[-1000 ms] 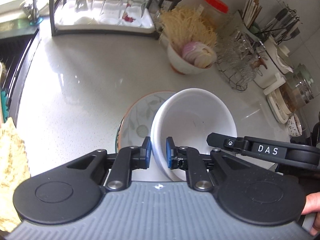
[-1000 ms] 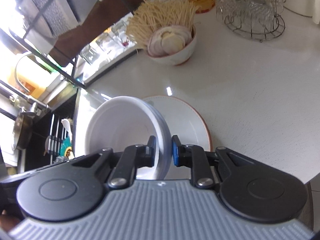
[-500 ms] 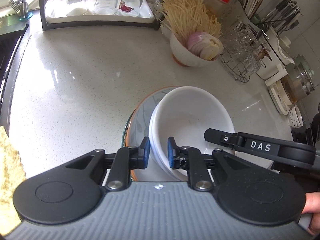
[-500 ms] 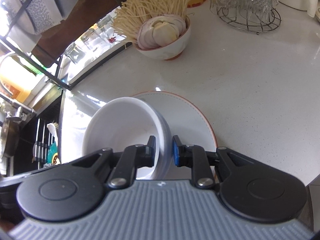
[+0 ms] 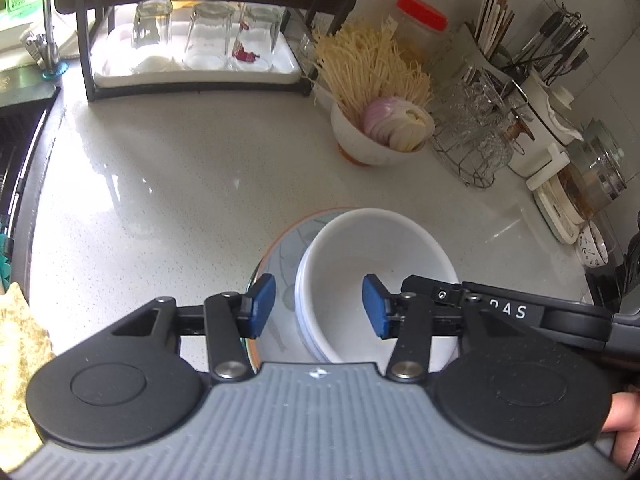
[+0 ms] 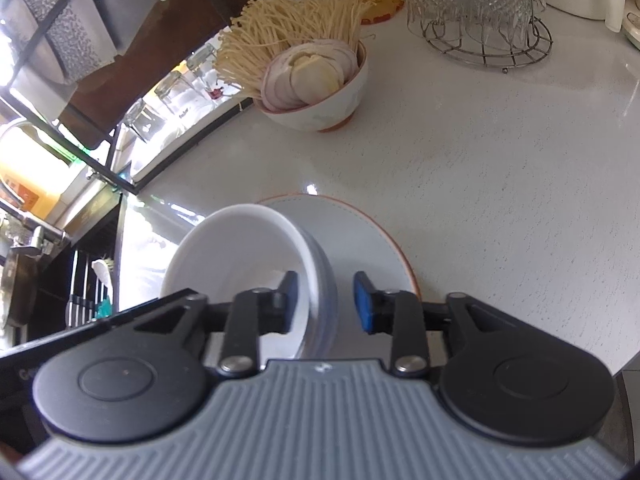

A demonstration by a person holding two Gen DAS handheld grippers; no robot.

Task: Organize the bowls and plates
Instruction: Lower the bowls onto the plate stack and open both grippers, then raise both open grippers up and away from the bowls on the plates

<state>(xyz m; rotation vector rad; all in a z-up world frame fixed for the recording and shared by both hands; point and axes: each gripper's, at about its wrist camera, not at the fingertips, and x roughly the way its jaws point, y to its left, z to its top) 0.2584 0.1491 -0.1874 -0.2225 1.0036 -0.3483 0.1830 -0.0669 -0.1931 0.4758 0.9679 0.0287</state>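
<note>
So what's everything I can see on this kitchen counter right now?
white bowls: a nested stack, exact count unclear, white, on the plate, near edge of the counter
plate: one, pale with orange rim, under the bowls
food bowl: one, white, holding pale noodle-like strands and sliced onion, mid counter
glasses: three, clear, upside down on a white tray in a dark rack, far left
wire rack: one, metal, with clear glassware, far right
jar: one, red lid, by the wall
counter: one, speckled white
left gripper: one, black, blue pads, jaws opening, astride the bowls' rim
right gripper: same, opening, astride the opposite rim
</note>
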